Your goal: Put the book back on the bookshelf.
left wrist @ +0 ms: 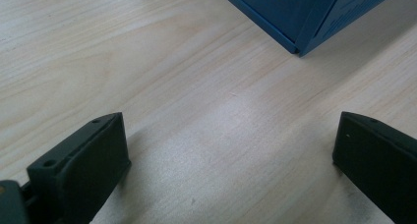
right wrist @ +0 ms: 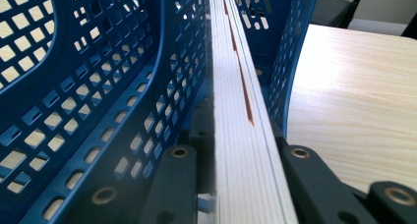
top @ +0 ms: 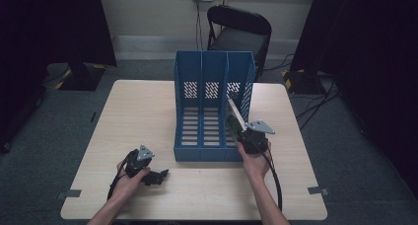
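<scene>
The thin white book (right wrist: 246,150), tilted in the rightmost compartment of the blue file rack (top: 201,151) close between its perforated walls, is clamped by the right gripper (top: 241,129), while the left gripper (top: 160,175) is kept spread wide over the bare table (top: 148,111).

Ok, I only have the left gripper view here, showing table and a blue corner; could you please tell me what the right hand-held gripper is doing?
Observer: The right hand-held gripper is shut on a thin book, with the page edges between its jaws.
Operator: Thank you. Where is the book relative to that blue thing?
Observer: The blue thing is a file rack with three slots, and the book is leaning in the rightmost one.
Operator: Is anything in the other two slots?
Observer: No, the left and middle slots are both empty.
</scene>
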